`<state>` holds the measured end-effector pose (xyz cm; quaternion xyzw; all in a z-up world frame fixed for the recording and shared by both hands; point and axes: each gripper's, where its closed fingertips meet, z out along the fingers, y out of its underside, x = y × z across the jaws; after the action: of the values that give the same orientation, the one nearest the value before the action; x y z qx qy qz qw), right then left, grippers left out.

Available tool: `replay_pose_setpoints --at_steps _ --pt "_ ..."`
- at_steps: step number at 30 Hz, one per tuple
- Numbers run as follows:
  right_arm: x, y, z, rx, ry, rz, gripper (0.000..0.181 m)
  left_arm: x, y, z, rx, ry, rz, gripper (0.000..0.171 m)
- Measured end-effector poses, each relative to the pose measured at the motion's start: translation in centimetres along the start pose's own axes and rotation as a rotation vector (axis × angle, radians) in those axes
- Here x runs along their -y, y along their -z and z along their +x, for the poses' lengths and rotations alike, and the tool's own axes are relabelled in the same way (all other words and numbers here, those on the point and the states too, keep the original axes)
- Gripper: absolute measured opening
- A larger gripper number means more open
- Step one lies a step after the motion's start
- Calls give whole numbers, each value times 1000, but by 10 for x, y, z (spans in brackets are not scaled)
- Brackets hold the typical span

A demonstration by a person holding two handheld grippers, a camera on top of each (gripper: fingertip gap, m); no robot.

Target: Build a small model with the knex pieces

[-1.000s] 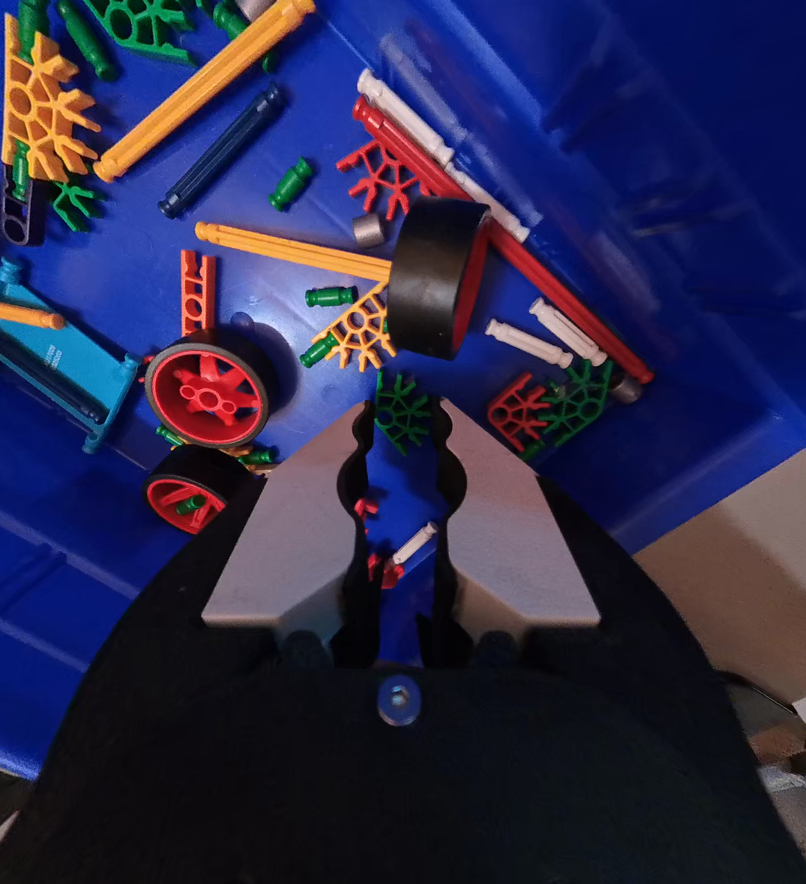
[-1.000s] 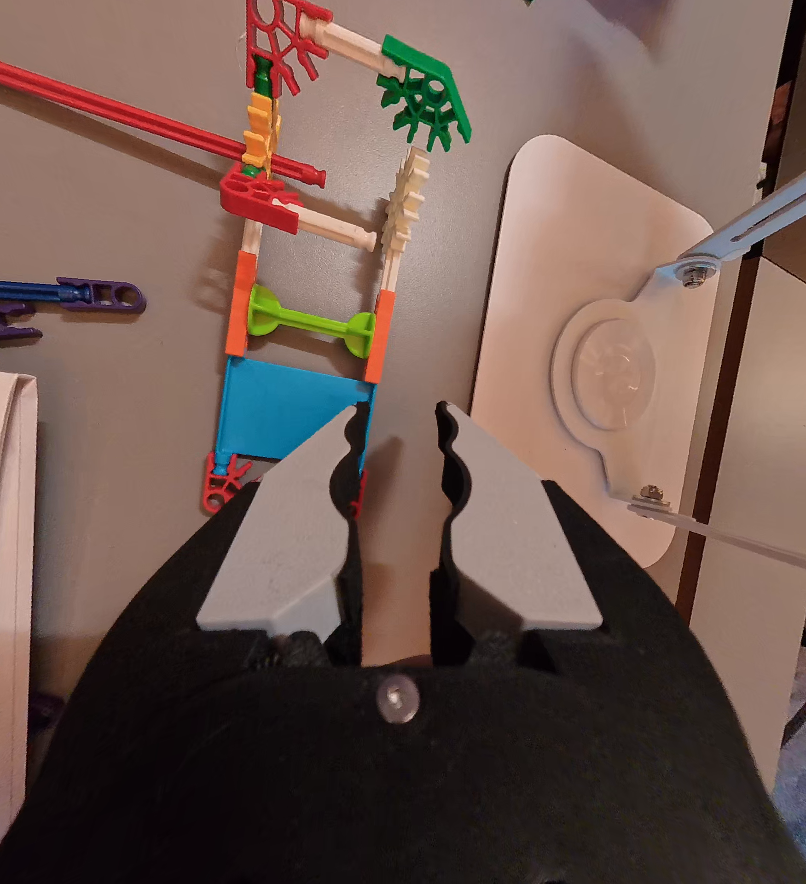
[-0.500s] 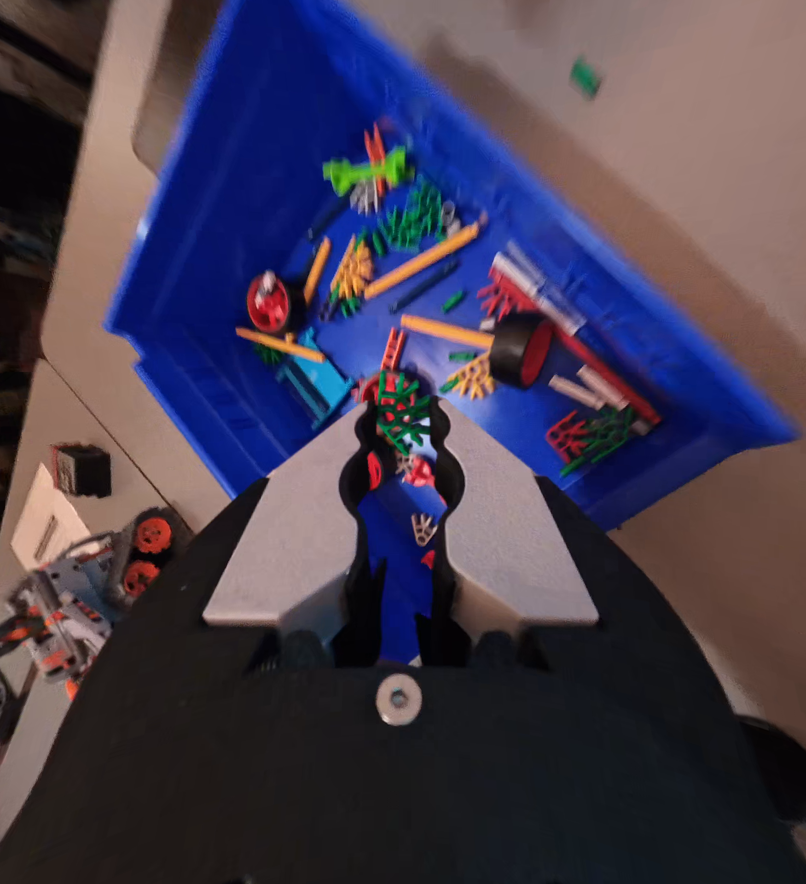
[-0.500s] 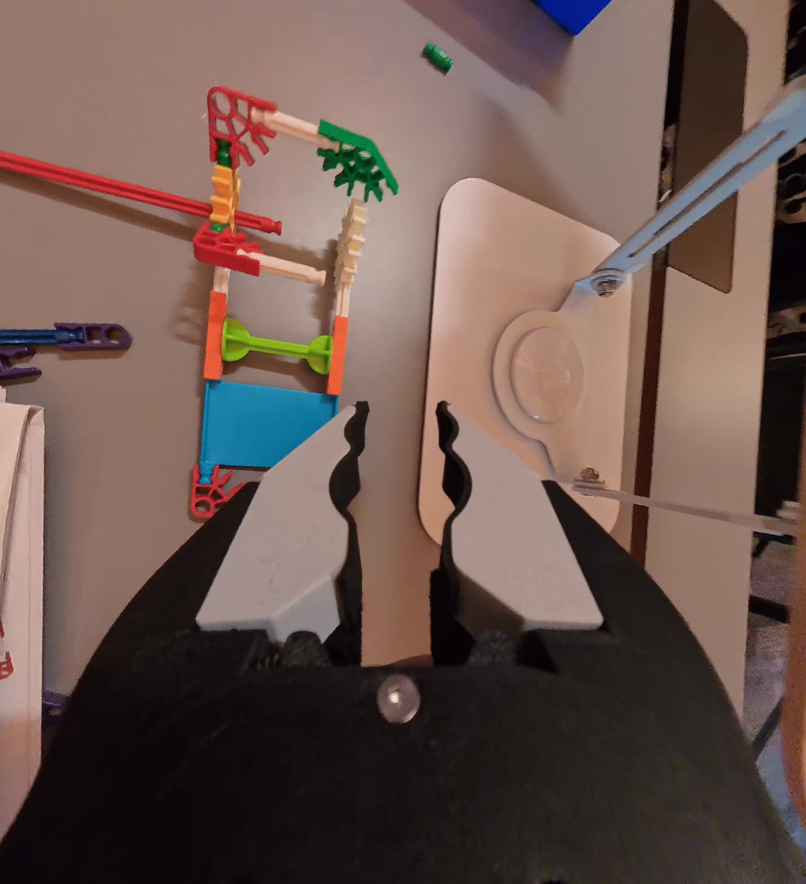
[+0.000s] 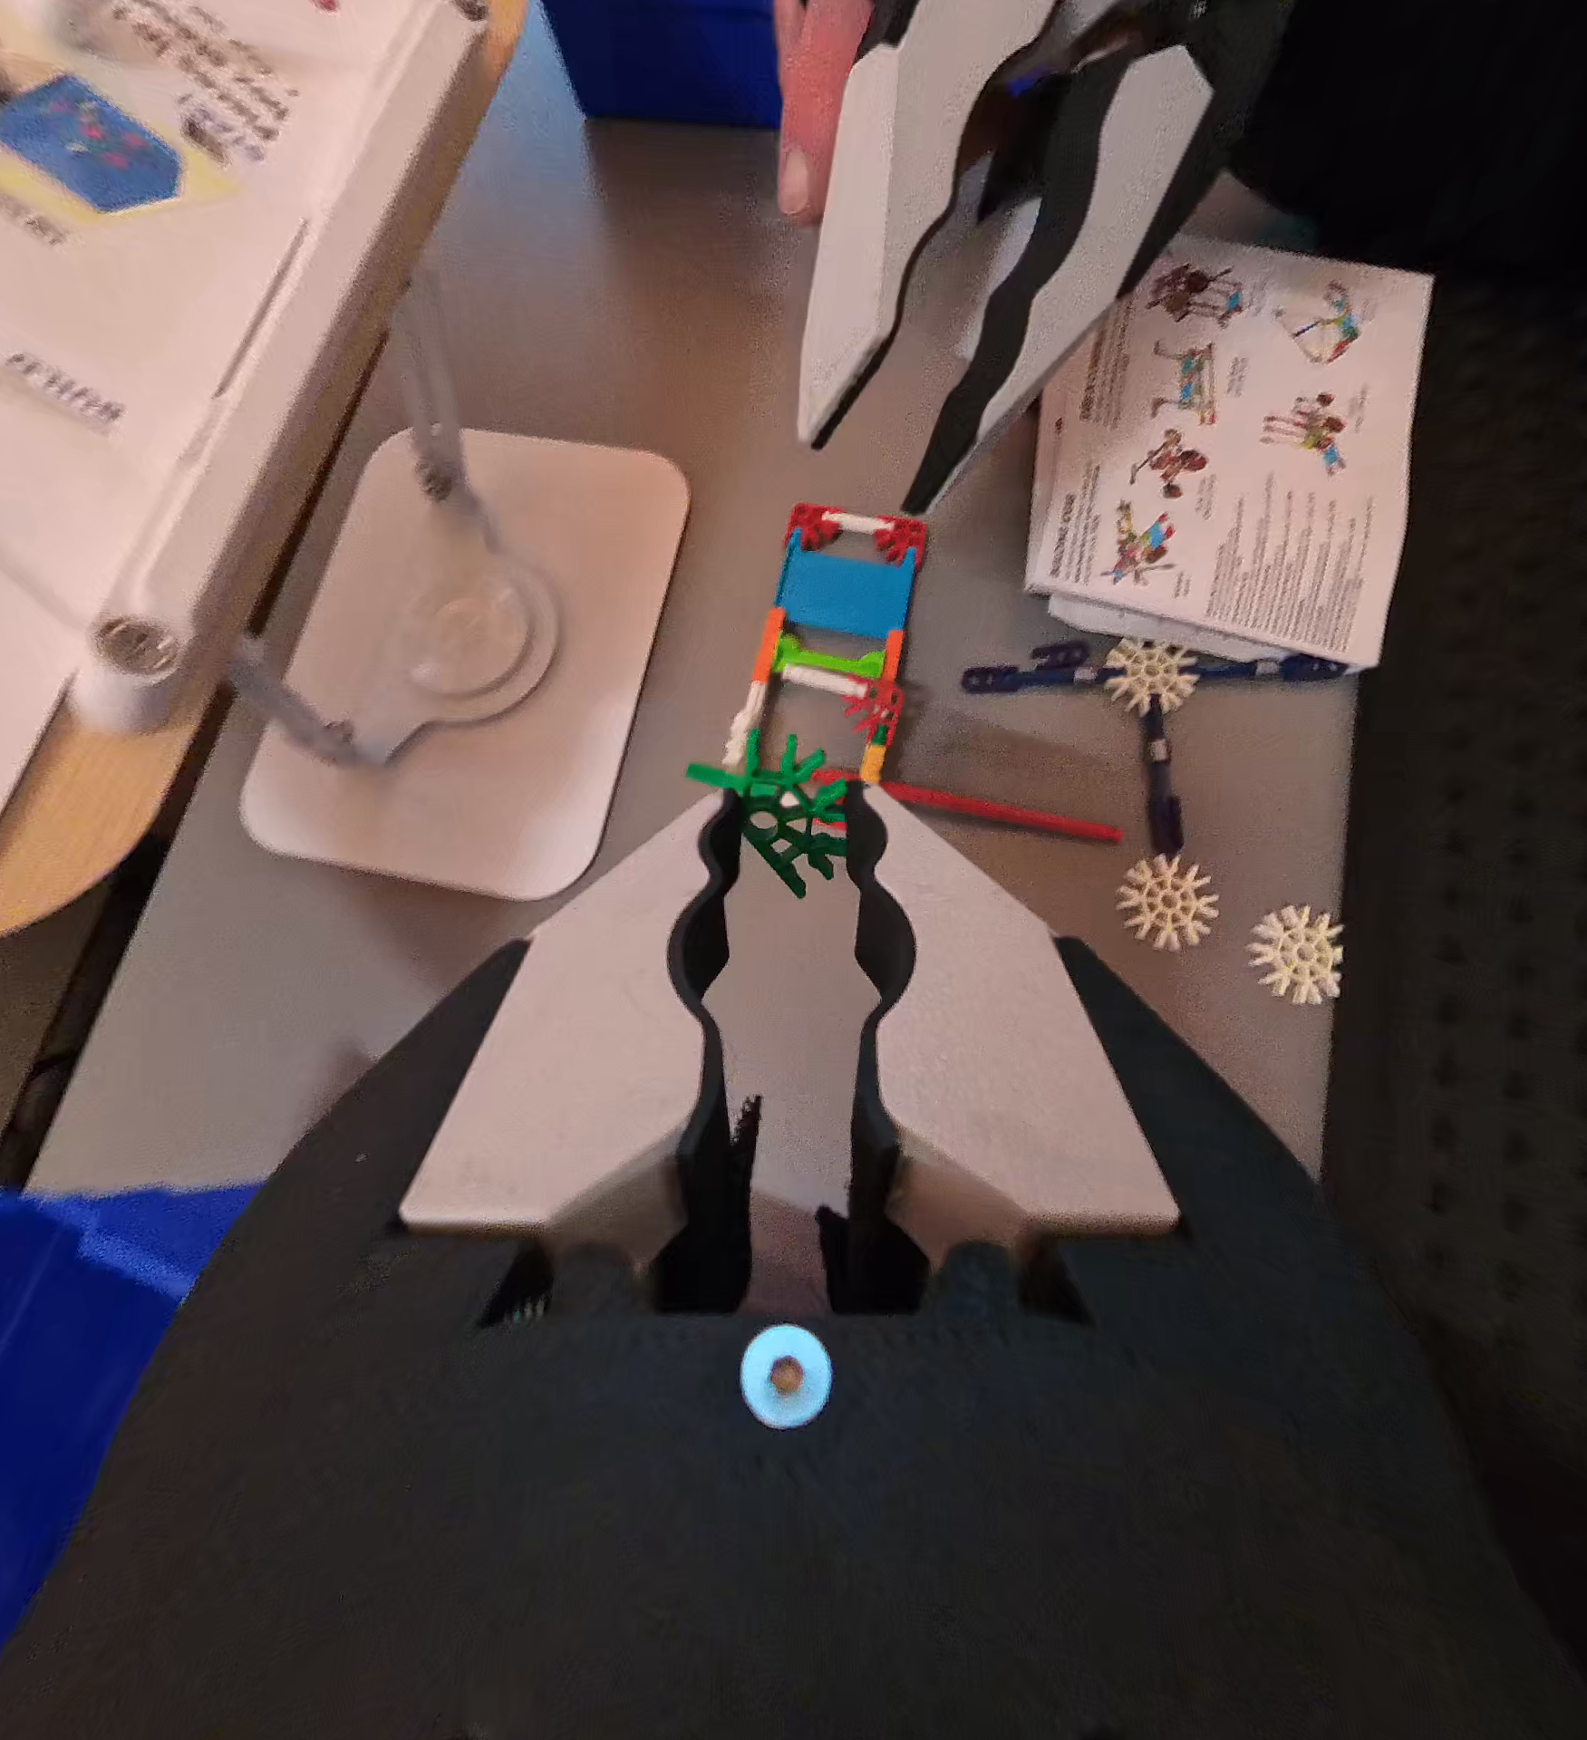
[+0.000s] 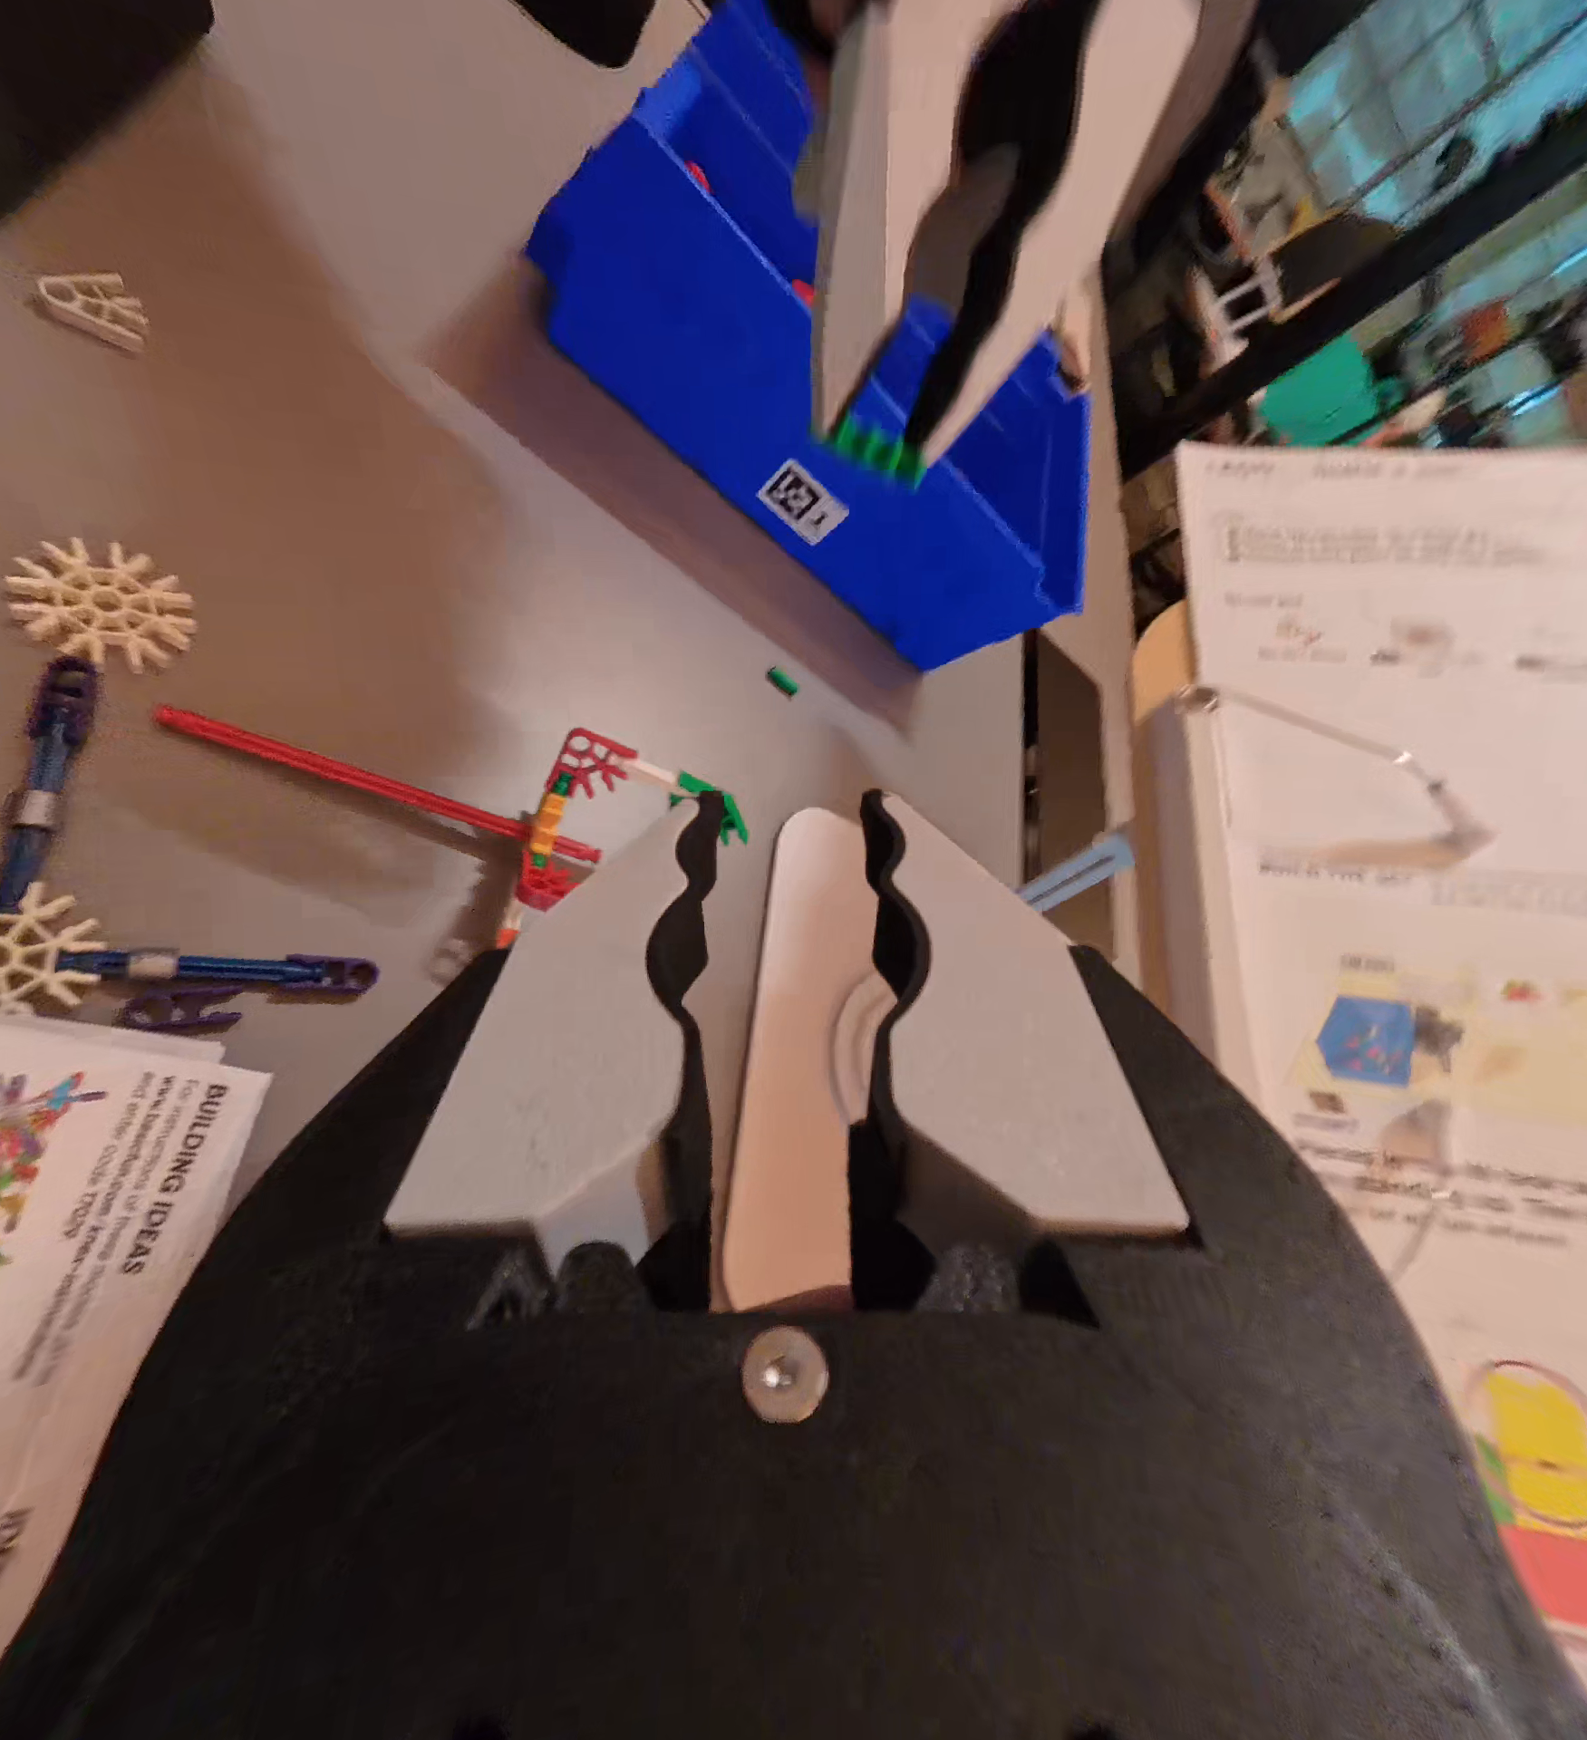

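My left gripper (image 5: 789, 798) is shut on a green fan-shaped connector (image 5: 785, 814) held between its fingertips, just above the near end of a small ladder-like build (image 5: 841, 640) of red, blue, orange, green and white pieces lying on the grey table. The left gripper with the green connector (image 6: 869, 452) also shows at the top of the right wrist view. My right gripper (image 6: 785, 810) is open and empty, held above the table beside the build (image 6: 582, 819). It shows over the build's far end in the left wrist view (image 5: 865, 461).
A blue parts bin (image 6: 723, 330) stands on the table. A white lamp base (image 5: 469, 678) lies left of the build. A booklet (image 5: 1241, 452), white snowflake connectors (image 5: 1166, 899), a red rod (image 5: 987, 810) and blue-purple rods (image 5: 1147, 678) lie on its right. Printed sheets (image 6: 1430, 847) stand nearby. My hands' fingertips stand some 9 cm from each other.
My left gripper closed on the green connector in the bin, lifted it out and swung over to the build. My right gripper drew back and tilted up from the build.
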<state>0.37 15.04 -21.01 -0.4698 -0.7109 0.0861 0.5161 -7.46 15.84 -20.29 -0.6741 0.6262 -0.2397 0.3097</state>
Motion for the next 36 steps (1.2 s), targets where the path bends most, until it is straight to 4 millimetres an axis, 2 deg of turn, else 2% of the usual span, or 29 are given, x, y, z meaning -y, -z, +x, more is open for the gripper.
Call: replay_pose_setpoints --at_steps 3,6,11,14,20,26,33,36 --pt "7 3 -1 -28 69 9 30 11 -26 3 -63 -12 9 19" --pt "15 3 -4 -29 99 41 30 25 -43 11 -139 -17 31 19" --pt "14 1 -4 -59 152 36 26 52 -59 20 -234 -16 111 19" --pt "9 -2 -7 -52 170 14 22 58 -67 28 -287 -18 135 19" --pt "3 0 -10 -21 161 11 18 61 -74 30 -332 -6 182 19" --pt "4 1 -24 53 154 19 18 56 -76 41 -420 -21 198 20" --pt "1 1 -45 150 181 -41 27 45 -77 55 -481 -60 159 20" --pt "2 0 -48 155 199 -50 21 42 -78 59 -496 -70 146 20"
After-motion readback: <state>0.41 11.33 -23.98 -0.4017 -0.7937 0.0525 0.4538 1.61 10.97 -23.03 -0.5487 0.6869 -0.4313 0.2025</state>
